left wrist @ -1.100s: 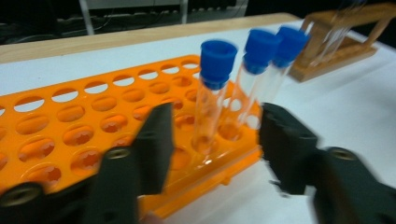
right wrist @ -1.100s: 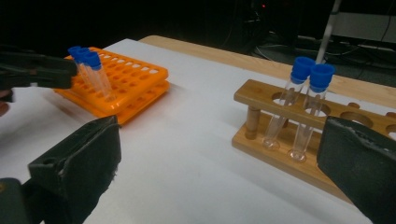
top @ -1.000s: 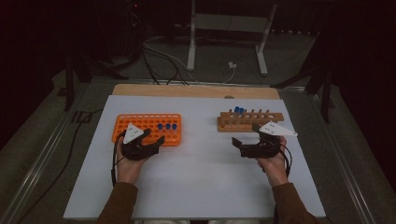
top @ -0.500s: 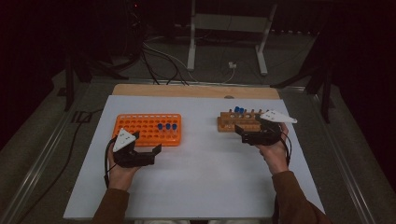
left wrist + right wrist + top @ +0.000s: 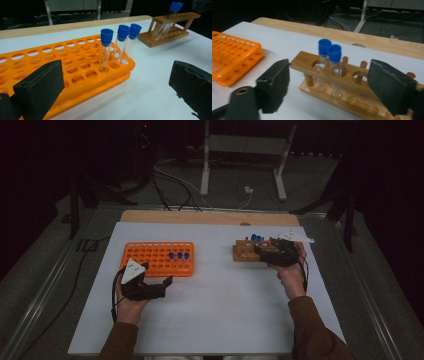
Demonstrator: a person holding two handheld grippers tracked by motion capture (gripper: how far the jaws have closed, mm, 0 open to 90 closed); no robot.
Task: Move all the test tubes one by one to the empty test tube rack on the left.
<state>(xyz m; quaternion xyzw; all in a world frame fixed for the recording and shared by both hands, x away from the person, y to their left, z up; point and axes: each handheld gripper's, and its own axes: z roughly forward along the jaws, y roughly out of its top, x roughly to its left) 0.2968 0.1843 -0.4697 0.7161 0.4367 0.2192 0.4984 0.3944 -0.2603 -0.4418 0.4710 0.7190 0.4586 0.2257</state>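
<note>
A: Where do the tubes stand?

B: Two clear tubes with blue caps (image 5: 329,53) stand upright in the wooden rack (image 5: 352,87), in neighbouring holes of its top bar, their bottoms resting in the base. From above, the wooden rack (image 5: 245,251) sits on the right of the white sheet (image 5: 215,315), towards its far edge.

A: And the right gripper?

B: The right gripper (image 5: 329,85) points straight at them. Its jaws are spread wide and hold nothing, one at each side of the rack's near face, with the two tubes in the gap between them but farther off. Seen from above, the right gripper (image 5: 264,251) is right at the rack, and the person's hand (image 5: 290,270) reaches in behind it.

A: What about the other side?

B: Three more capped tubes (image 5: 120,47) stand in a row in the orange rack (image 5: 75,72), near its end. The holes around them are open. In the high view the orange rack (image 5: 150,257) lies on the left of the sheet, well apart from the wooden one.

A: Is the left gripper on anything?

B: No. The left gripper (image 5: 167,282) sits just in front of the orange rack, jaws wide and holding nothing, pointing across the sheet.
</note>
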